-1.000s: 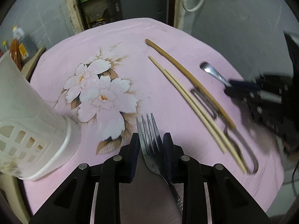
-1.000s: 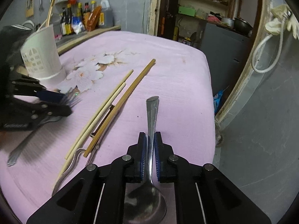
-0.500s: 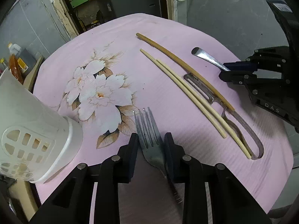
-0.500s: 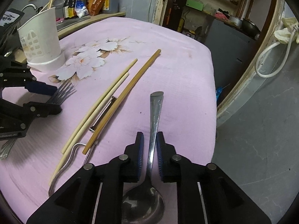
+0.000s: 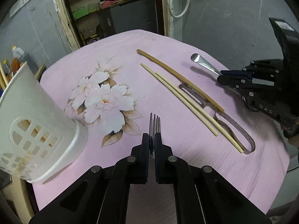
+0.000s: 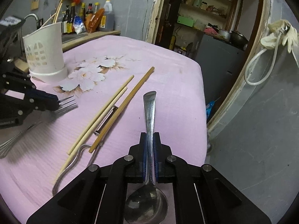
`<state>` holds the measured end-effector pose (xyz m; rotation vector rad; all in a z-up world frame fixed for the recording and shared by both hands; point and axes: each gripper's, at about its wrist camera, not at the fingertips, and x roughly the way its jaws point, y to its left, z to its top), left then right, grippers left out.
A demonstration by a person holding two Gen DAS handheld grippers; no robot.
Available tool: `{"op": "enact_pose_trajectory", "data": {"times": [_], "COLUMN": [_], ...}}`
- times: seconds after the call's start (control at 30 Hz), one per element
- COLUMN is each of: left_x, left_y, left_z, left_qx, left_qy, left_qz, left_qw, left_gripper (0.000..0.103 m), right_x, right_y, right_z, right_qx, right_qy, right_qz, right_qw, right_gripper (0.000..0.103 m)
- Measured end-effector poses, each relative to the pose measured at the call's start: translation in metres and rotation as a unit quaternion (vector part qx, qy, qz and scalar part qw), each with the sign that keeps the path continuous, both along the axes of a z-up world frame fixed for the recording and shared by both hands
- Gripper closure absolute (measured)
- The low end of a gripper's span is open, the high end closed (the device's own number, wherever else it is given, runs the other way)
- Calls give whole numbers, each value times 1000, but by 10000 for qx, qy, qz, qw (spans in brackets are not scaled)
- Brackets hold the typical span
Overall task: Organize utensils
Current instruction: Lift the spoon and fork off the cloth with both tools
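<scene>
Fork (image 5: 154, 123): left gripper (image 5: 151, 140) has just closed on it, tines now edge-on where they lay flat earlier. Right gripper (image 6: 149, 140) clamps the steel spoon (image 6: 149, 112), handle forward. Both right of the white slotted holder (image 5: 33, 123); chopsticks (image 5: 179, 97) and peeler (image 5: 224, 119) lie between them. Pink floral cloth (image 5: 112, 59) covers the surface; bare beyond.
</scene>
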<state>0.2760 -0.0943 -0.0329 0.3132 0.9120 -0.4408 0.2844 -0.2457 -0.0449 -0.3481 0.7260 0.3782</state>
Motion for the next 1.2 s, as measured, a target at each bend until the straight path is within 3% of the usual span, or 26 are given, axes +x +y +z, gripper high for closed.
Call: {"op": "enact_pose_trajectory", "data": {"times": [0.3, 0.43, 0.53, 0.7, 0.87, 1.03, 1.2], "left_x": [18, 21, 26, 14, 5, 9, 13], "left_y": [17, 12, 11, 3, -12, -20, -24], "left_z": [-5, -5, -4, -5, -9, -11, -15], "left_qx": [-487, -366, -479, -171, 388, 518, 565], "left_qy": [785, 918, 1136, 919, 667, 580, 497], "left_qz": [140, 63, 45, -229, -389, -346, -338], "left_qw": [9956, 9951, 9924, 9954, 9963, 9964, 9966], "left_gripper": [95, 95, 85, 72, 72, 73, 82], "right_x": [-1, 7, 14, 11, 11, 10, 11], "right_y": [0, 1, 1, 0, -1, 2, 6], "right_z": [-7, -9, -8, -9, -9, -9, -10], "right_qx": [112, 246, 378, 414, 422, 315, 157], "right_qy": [292, 698, 968, 944, 936, 939, 981], "right_qz": [95, 175, 169, 157, 153, 170, 179], "right_qw": [9995, 9971, 9944, 9945, 9946, 9949, 9949], "right_gripper": [99, 97, 96, 96, 96, 96, 95]}}
